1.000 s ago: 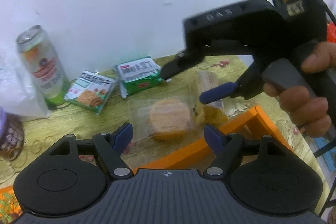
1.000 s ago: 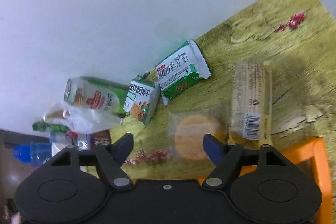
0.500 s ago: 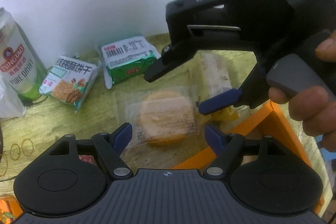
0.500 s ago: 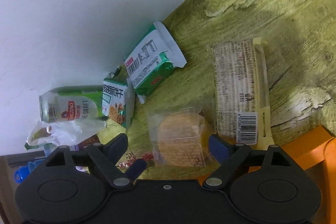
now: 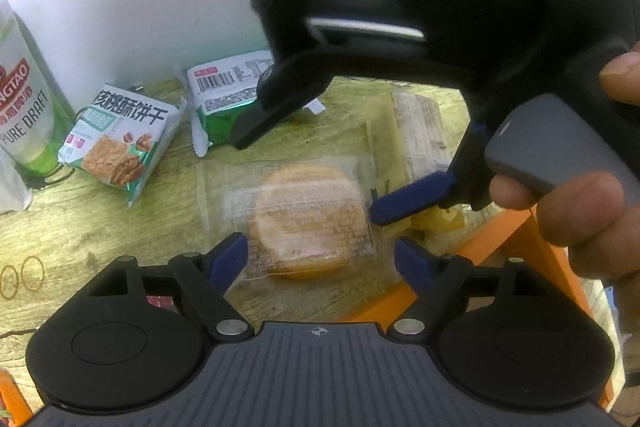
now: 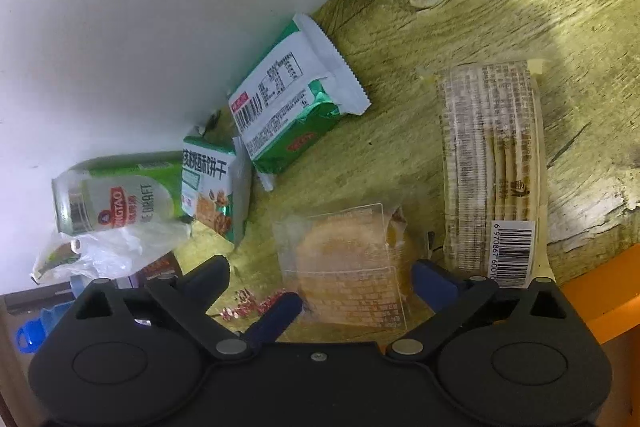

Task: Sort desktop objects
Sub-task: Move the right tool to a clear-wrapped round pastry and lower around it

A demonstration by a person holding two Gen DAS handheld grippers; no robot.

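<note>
While both grippers hang over the same spot, a round cake in a clear wrapper [image 5: 310, 217] lies flat on the wood-grain counter [image 6: 460, 7], between the tips of each pair of fingers. The left gripper [image 5: 320, 261] has its blue-tipped fingers [image 5: 228, 259] spread to either side of the cake's near edge; they have just been opening and do not press on the wrapper. The right gripper [image 6: 356, 291] has also just been opening, its fingers now spread wide with the cake between them and not pinched; in the left wrist view one of its blue fingers [image 5: 412, 197] points at the cake's right side, and a hand [image 5: 580, 195] grips the trigger. Just right of the cake lies a long pack of crackers with a barcode [image 6: 494, 171], its near end beside the rim of an orange tray [image 6: 600, 291]. Behind the cake, near the white wall [image 6: 140, 7], sit a green-and-white snack pack [image 6: 288, 107] and a smaller walnut biscuit pack [image 6: 210, 191], the two touching at a corner. Further left stands a green beer can [image 5: 24, 99], with a crumpled clear plastic bag [image 6: 108, 247] against it. Two thin rubber bands [image 5: 22, 275] lie on the counter at the left edge of the left wrist view.
</note>
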